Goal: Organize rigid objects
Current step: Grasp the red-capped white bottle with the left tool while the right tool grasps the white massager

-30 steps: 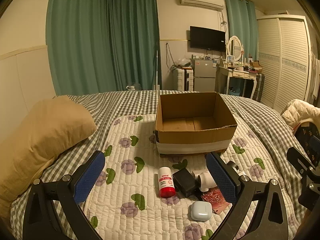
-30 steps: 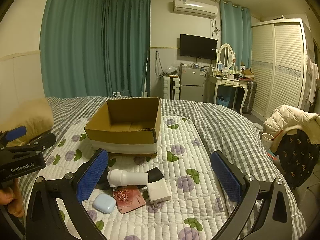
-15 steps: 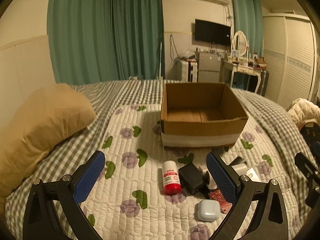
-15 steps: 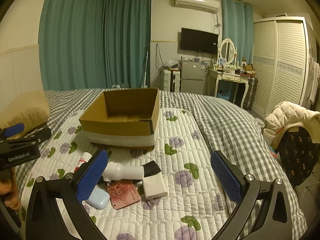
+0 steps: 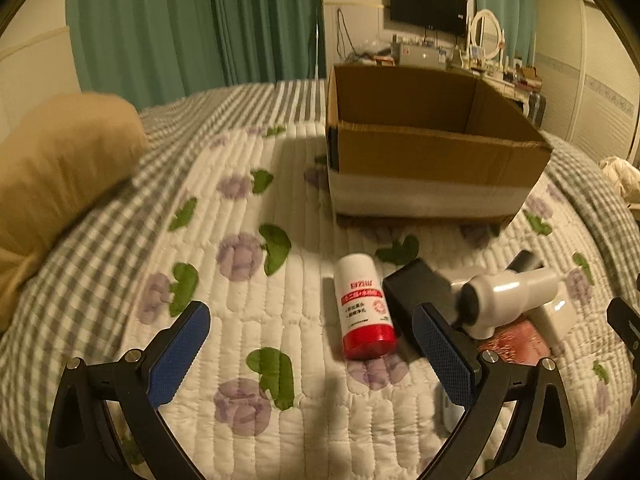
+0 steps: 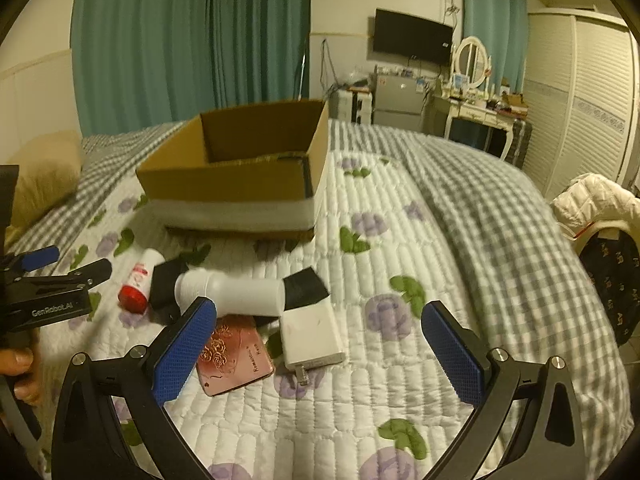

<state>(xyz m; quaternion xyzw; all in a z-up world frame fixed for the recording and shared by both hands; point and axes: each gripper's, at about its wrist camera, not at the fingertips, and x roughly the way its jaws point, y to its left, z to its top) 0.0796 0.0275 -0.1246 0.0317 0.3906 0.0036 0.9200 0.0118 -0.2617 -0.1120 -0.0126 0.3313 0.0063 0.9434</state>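
Observation:
An open cardboard box (image 5: 432, 160) (image 6: 236, 176) stands on the quilted bed cover. In front of it lies a pile: a white bottle with a red cap (image 5: 362, 306) (image 6: 138, 280), a black block (image 5: 420, 296) (image 6: 166, 284), a white handheld device with a black nozzle (image 5: 508, 294) (image 6: 248, 292), a white charger (image 6: 310, 334) and a pink card (image 6: 236, 354). My left gripper (image 5: 316, 354) is open and empty, low over the cover just left of the bottle. My right gripper (image 6: 320, 354) is open and empty, with the charger between its fingers.
A tan pillow (image 5: 52, 176) lies at the left of the bed. The quilted cover (image 5: 240, 280) sits on a grey checked blanket (image 6: 500, 208). A chair with a white jacket (image 6: 596, 208) stands to the right. A dresser and wardrobe stand at the far wall.
Both grippers have moved forward and down toward the pile, which now looks larger. The small light-blue case is now mostly hidden behind the left gripper's right finger.

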